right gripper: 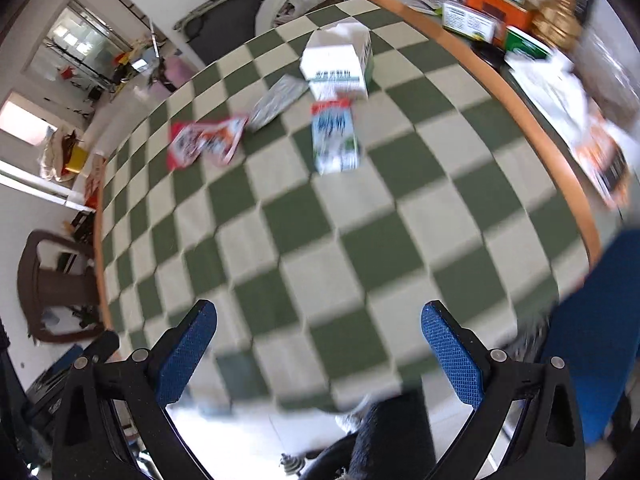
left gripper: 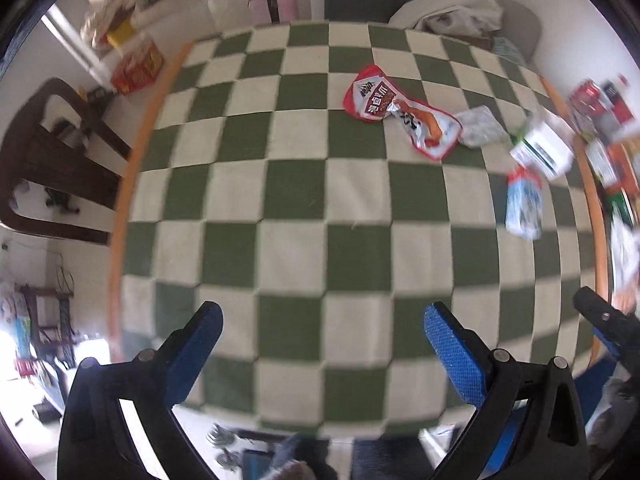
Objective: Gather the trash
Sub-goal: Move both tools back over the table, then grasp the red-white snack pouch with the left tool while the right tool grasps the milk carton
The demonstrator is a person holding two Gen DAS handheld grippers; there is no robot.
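Note:
Trash lies on the far half of a green-and-white checkered table. Two red snack wrappers lie crumpled side by side, with a silver foil packet to their right. A white carton stands beyond a blue-and-white milk box that lies on its side. My left gripper hovers open over the near table edge, well short of the trash. My right gripper is open too, nothing between its blue pads; it also shows at the right of the left wrist view.
A dark wooden chair stands left of the table. Boxes, cans and papers crowd the surface past the table's orange right rim. A blue chair back is close on the right. A person's legs and shoes show below.

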